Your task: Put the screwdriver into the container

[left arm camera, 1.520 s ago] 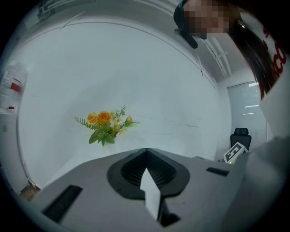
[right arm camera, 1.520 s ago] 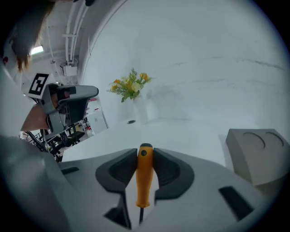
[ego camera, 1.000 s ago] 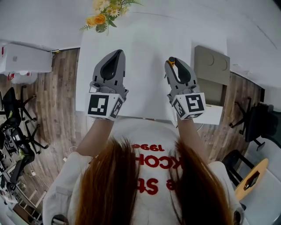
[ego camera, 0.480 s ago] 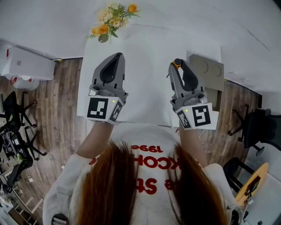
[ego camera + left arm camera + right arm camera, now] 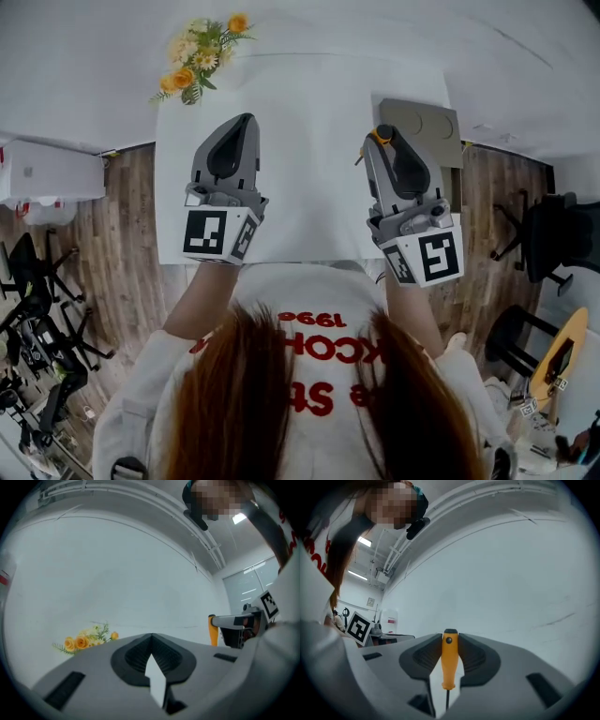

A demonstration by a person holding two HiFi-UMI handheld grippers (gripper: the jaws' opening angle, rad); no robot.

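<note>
Table (image 5: pixel 309 178): white, long, running away from the person; all places below are given vs it.

Container (image 5: pixel 427 122): grey-tan box w/ two round marks on top, at the table's far R edge. Its near-L part is covered by the R gripper. Can't tell if it sits on the table or just off the edge, nor if its top is open.

L gripper (image 5: pixel 246 119): over the table's L half, pointing twd the far end. Jaws are closed tip to tip w/ nothing betw them; the L gripper view shows only a white sliver behind the pads.

R gripper (image 5: pixel 382 133): over the table's R side, abreast of the L one and pointing the same way. Jaws are clamped on the screwdriver's handle.

Flowers (image 5: pixel 197 56): yellow/orange bunch at the table's far L corner.

Screwdriver (image 5: pixel 449 660): orange handle pinched betw the R gripper's pads right at the tips. It's upright, black-capped butt up, thin dark shaft hanging down twd the table. So it's held above the table's R side, in the head view just L of the container, not in it. The lower shaft drops behind the gripper body in the R gripper view, tip unseen. In the head view only the butt pokes out at the jaw tips, the rest is hidden. Height over the table can't be judged.
</note>
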